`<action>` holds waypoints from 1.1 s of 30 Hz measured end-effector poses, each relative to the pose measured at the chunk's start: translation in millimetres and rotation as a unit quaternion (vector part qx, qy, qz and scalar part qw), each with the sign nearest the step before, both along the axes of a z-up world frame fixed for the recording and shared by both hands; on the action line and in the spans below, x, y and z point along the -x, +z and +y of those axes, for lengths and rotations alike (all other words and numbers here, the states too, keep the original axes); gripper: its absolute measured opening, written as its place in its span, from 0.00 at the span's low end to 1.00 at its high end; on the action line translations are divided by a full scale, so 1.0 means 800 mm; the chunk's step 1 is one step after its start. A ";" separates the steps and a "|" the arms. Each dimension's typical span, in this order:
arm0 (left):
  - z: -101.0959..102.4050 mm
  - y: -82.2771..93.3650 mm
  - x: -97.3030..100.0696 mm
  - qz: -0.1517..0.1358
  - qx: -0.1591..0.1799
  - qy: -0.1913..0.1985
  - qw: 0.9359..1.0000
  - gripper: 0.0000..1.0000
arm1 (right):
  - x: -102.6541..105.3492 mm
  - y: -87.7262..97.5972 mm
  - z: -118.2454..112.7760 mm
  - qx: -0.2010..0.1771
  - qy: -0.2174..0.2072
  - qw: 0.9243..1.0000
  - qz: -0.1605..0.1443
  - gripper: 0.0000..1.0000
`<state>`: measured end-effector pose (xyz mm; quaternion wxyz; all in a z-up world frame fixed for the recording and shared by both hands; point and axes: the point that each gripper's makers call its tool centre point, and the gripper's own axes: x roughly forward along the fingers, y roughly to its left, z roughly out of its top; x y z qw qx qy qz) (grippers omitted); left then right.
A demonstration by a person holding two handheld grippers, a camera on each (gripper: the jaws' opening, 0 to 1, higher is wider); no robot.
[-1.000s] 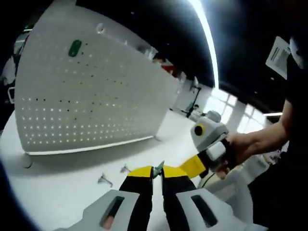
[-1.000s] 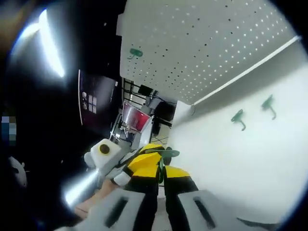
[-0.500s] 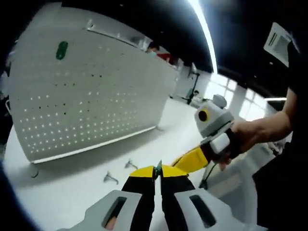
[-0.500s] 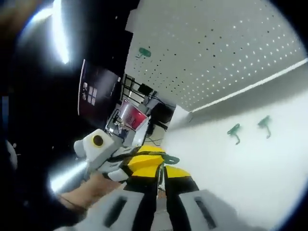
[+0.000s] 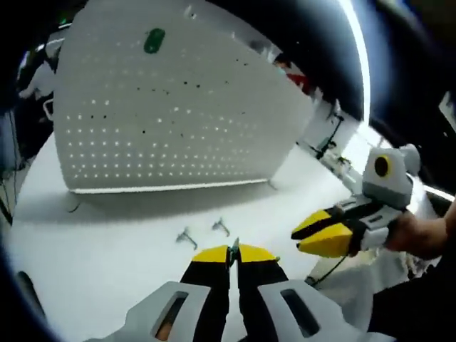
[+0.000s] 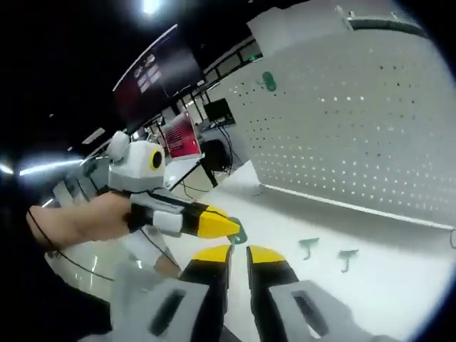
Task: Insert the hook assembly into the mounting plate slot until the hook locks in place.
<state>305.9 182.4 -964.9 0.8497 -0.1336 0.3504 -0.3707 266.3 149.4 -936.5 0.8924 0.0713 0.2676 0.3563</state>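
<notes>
My left gripper (image 5: 233,252) is shut on a small green hook (image 5: 234,246), of which only a sliver shows between the yellow jaw tips. In the right gripper view the left gripper (image 6: 229,227) comes in from the left with the hook (image 6: 239,233) at its tip. My right gripper (image 6: 239,251) stands just below it, jaws slightly apart with nothing between them. It also shows at the right of the left gripper view, the right gripper (image 5: 303,235) clear of the hook. The white perforated mounting plate (image 5: 171,121) stands upright behind, with one green hook (image 5: 153,40) fitted near its top.
Two loose hooks (image 5: 187,237) (image 5: 221,227) lie on the white table (image 5: 92,249) in front of the plate; in the right gripper view they are hooks (image 6: 308,246) (image 6: 348,258). A person's hand (image 5: 424,235) holds the right gripper. Monitors (image 6: 182,135) stand beyond the table.
The right gripper has let go of the hook and drawn away from the left gripper, which keeps it. Both views have swung, bringing the plate more into view.
</notes>
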 end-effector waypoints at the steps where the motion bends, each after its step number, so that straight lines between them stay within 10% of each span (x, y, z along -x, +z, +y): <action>1: 0.004 -0.004 0.002 0.031 0.006 0.015 0.999 0.01 | 0.001 0.000 0.002 0.002 0.001 1.000 -0.004 0.08; 5: 0.008 -0.005 0.007 0.071 0.030 0.036 0.996 0.01 | 0.000 -0.002 0.005 -0.005 -0.009 1.000 0.004 0.08; 33: -0.011 0.010 0.038 0.101 0.094 0.048 0.989 0.01 | 0.003 -0.015 0.035 0.136 0.100 0.981 -0.096 0.04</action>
